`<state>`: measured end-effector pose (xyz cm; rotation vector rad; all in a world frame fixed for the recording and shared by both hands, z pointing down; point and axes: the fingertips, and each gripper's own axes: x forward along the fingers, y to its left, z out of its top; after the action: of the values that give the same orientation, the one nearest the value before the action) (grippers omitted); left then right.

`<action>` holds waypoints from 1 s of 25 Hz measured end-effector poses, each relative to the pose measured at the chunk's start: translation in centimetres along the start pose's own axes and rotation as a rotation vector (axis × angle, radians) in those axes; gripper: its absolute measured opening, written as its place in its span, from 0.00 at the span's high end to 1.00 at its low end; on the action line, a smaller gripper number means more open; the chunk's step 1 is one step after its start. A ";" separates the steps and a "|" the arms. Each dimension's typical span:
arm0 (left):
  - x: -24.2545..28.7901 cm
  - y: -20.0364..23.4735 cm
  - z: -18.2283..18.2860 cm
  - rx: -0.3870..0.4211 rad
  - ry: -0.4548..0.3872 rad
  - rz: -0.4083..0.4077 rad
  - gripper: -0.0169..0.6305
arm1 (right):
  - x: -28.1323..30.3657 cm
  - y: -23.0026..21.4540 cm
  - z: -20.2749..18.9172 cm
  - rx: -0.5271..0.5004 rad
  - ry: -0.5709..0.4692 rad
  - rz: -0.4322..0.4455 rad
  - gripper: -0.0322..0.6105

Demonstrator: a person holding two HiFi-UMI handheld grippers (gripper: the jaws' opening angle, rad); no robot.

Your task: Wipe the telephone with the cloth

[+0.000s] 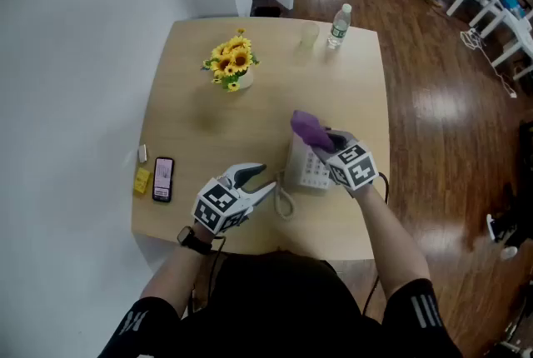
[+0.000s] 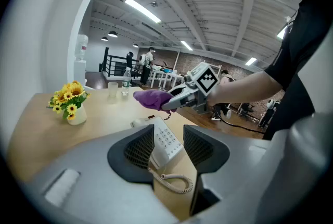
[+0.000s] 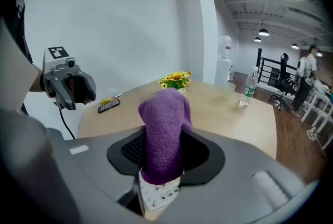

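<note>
A person stands at a light wooden table with a gripper in each hand. The white telephone lies near the table's front edge, between the two grippers, and its coiled cord curls on the wood by its left side. The right gripper is over the far end of the telephone, its jaws clamped on the purple cloth. The cloth sticks out in a bunched roll past the jaw tips, and the right gripper view shows the telephone's keys directly beneath it. The left gripper is at the telephone's left edge with its jaws apart. In the left gripper view the keypad and the cord show in the gap between them, but neither pad visibly presses on the telephone. Whether the tips touch its edge I cannot tell. Farther back on the table stand a small white vase of sunflowers, a clear cup and a water bottle. A mobile phone lies by the left edge, just beside a small yellow object.
</note>
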<state>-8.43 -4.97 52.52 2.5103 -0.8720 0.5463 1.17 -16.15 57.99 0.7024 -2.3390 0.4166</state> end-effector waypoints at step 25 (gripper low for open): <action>2.3 4.3 -1.0 0.009 0.062 0.022 0.65 | 7.7 3.6 -7.7 -0.323 0.304 0.031 0.71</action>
<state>-9.78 -8.62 55.55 2.4810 -0.8765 0.6324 -2.01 -12.60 68.43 0.4161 -2.0640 0.1393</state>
